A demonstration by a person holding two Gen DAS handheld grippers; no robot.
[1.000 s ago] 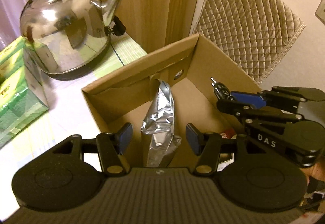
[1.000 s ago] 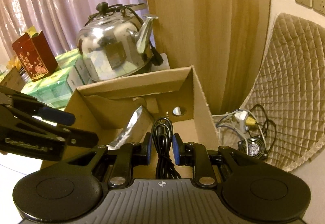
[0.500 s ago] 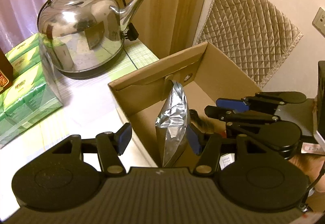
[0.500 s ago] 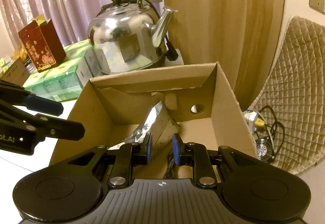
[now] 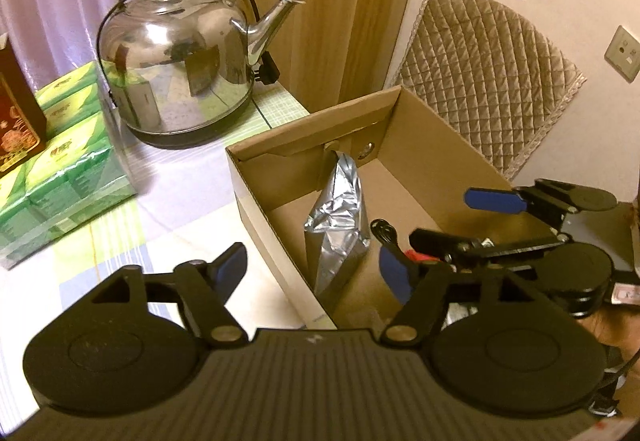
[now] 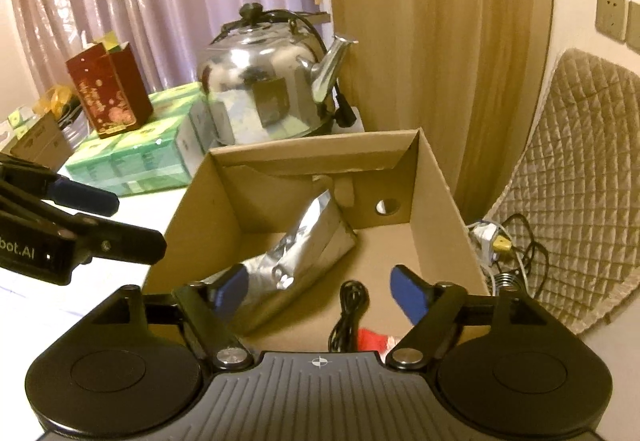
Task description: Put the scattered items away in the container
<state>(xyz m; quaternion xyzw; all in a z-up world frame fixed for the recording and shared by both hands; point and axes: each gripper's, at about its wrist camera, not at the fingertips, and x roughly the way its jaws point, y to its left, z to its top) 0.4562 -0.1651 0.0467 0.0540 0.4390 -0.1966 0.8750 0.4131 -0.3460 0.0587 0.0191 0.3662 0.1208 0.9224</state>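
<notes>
An open cardboard box (image 5: pixel 312 117) (image 6: pixel 320 145) stands on the table. A silver foil pouch (image 5: pixel 340 217) (image 6: pixel 304 253) leans inside it against the far wall. A coiled black cable (image 6: pixel 350 305) (image 5: pixel 382 231) lies loose on the box floor, beside something red (image 6: pixel 370 339). My left gripper (image 5: pixel 314 269) (image 6: pixel 120 219) hovers over the box's near-left wall, jaws opening; the pouch's lower end shows between the pads, which do not press on it. My right gripper (image 6: pixel 320 285) (image 5: pixel 460 221) hangs over the box's near end, jaws opening, the cable below and free of the pads.
A steel kettle (image 5: pixel 176 65) stands behind the box. Green tissue packs (image 5: pixel 68 161) and a red carton (image 6: pixel 108 89) sit to the left. A quilted cover (image 5: pixel 488 81) leans on the wall at right, with a plug and wires (image 6: pixel 500 245) beside the box.
My right gripper opened and let go of the black cable, which now lies in the box. The left jaws spread wider around the pouch. Both grippers drew back and rose a little.
</notes>
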